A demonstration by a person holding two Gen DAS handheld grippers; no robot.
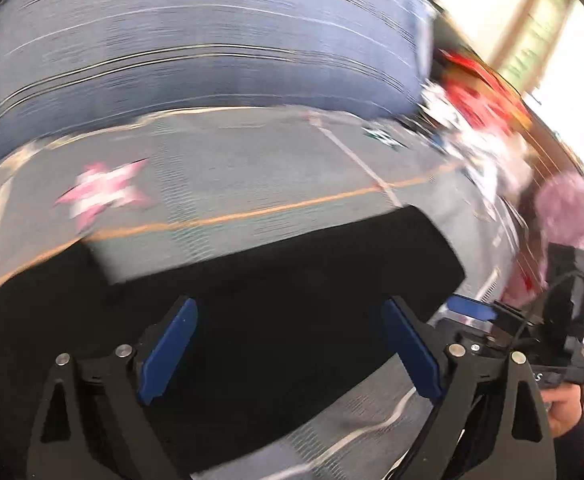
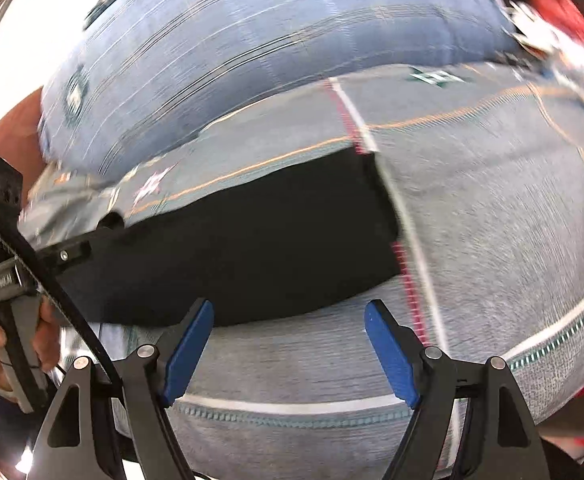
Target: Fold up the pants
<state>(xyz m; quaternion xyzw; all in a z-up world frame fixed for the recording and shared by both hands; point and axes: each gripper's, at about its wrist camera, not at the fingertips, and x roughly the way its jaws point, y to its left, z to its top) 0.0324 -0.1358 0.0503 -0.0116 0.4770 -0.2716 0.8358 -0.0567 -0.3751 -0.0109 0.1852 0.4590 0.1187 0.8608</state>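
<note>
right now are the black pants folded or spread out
Folded: the black pants lie as a compact band with a squared end on the grey mat, neither tool touching them.

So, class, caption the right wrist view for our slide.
Open right gripper above grey bedspread, black folded pants ahead, nothing between its jaws.

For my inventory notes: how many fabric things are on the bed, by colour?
Black: 1, the folded pants
Blue: 1, the striped pillow
Grey: 1, the bed cover
Red: 1, blurred cloth
Total: 4
</note>
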